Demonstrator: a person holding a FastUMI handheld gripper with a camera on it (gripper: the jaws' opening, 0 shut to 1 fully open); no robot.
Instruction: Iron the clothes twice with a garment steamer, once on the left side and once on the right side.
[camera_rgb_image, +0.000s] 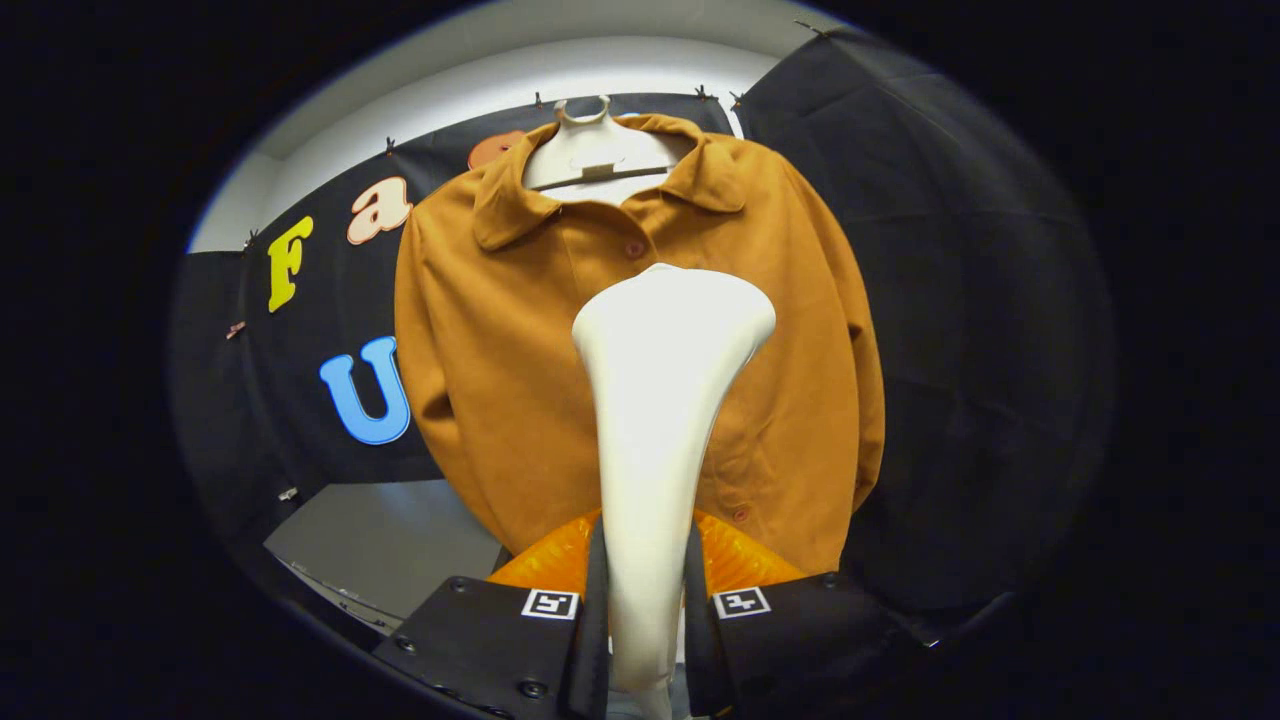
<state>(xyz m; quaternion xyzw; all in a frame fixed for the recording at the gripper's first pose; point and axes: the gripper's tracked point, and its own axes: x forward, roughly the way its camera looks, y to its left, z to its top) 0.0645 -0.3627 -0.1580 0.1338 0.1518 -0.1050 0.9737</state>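
Observation:
A mustard-brown buttoned jacket hangs on a white hanger against the booth's black wall. A white garment steamer stands upright between my fingers, its handle clamped by both of them. My gripper is shut on that handle. The steamer's wide head rises in front of the jacket's button line, around mid-chest height. It hides the middle strip of the jacket. Whether the head touches the cloth I cannot tell.
Black cloth covers the wall behind and to the right of the jacket. A grey surface lies below the jacket's left side. A white ceiling runs above the cloth.

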